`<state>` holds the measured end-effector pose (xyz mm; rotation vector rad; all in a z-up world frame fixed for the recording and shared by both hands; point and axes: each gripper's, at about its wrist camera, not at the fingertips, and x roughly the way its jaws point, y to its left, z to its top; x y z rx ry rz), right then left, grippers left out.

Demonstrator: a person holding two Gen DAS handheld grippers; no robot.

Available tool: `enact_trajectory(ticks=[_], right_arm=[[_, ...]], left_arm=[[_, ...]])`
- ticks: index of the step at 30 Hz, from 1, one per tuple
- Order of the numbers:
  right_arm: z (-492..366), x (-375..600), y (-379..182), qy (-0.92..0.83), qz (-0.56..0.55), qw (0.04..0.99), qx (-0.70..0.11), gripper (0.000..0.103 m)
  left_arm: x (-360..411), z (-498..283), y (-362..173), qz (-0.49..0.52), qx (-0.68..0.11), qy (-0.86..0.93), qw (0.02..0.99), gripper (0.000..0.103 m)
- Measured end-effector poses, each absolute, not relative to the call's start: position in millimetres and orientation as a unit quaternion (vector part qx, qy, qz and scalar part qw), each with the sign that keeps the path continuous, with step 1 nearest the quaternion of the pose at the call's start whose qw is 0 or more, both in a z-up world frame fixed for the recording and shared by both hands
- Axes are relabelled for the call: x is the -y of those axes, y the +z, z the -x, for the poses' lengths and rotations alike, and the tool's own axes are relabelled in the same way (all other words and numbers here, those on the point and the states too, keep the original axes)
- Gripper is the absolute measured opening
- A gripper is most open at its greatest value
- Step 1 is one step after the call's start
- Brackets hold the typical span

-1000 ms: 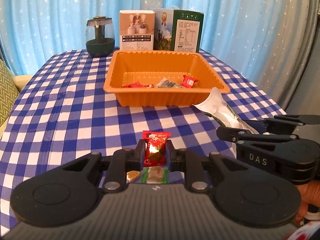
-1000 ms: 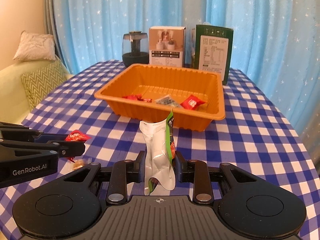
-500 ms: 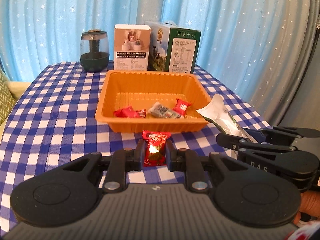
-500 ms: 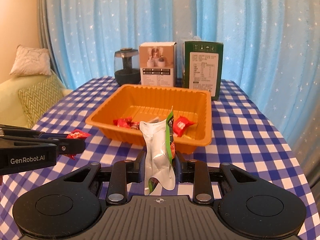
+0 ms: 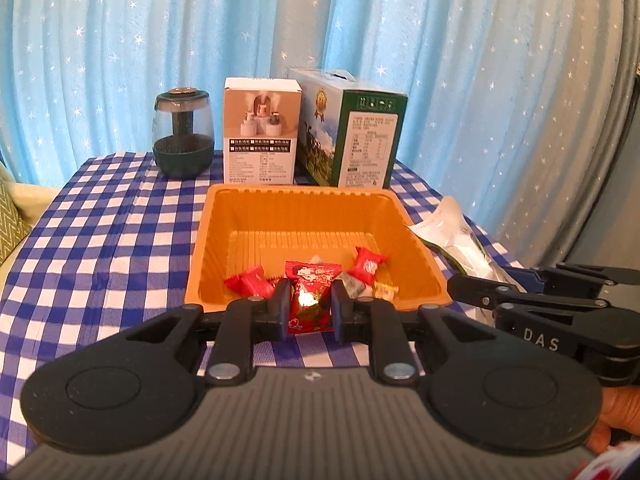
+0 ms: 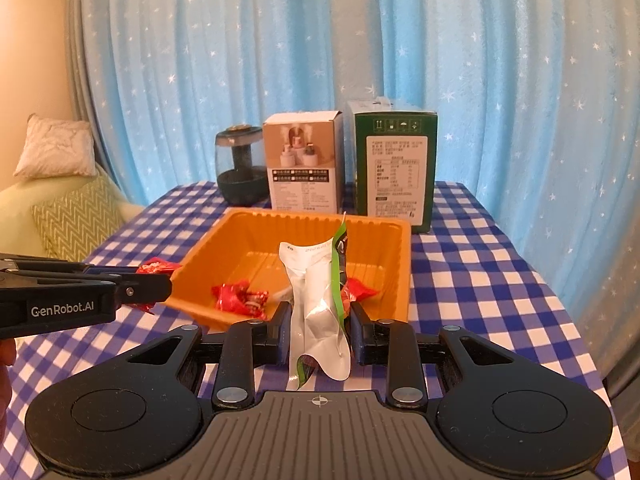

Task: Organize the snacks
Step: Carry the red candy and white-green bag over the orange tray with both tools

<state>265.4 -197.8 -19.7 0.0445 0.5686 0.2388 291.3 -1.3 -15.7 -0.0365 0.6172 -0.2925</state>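
An orange tray (image 5: 224, 216) (image 6: 400, 264) sits mid-table and holds several wrapped candies (image 5: 366, 264) (image 6: 240, 298). My left gripper (image 5: 308, 304) is shut on a red candy packet (image 5: 310, 292), held above the tray's near rim. It also shows in the right wrist view (image 6: 154, 278) at the tray's left corner. My right gripper (image 6: 320, 324) is shut on a white and green snack pouch (image 6: 320, 304), upright, just before the tray's near edge. The pouch also shows in the left wrist view (image 5: 460, 240), right of the tray.
Behind the tray stand a dark glass jar (image 5: 183, 136), a white box (image 5: 262, 136) and a green box (image 5: 356, 132). A blue checked cloth (image 5: 100, 240) covers the table. A blue star curtain hangs behind. A sofa with cushions (image 6: 60, 200) is at the left.
Both grippers have risen and moved forward toward the tray with their snacks still held. The left one's candy packet now hangs over the tray's near rim.
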Motion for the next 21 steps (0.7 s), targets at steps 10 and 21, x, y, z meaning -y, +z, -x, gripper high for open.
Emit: enact_trajectory(ticks=[10, 21], right_arm=[[-306, 197, -19, 0.123, -0.03, 0.948, -0.293, 0.03], [-346, 198, -29, 0.12, -0.036, 0.944, -0.304, 0.03]], left_arm=[[4, -326, -12, 0.028, -0.3, -0.135, 0.944, 0.018], [5, -357, -17, 0.024, -0.305, -0.118, 0.945, 0.018]])
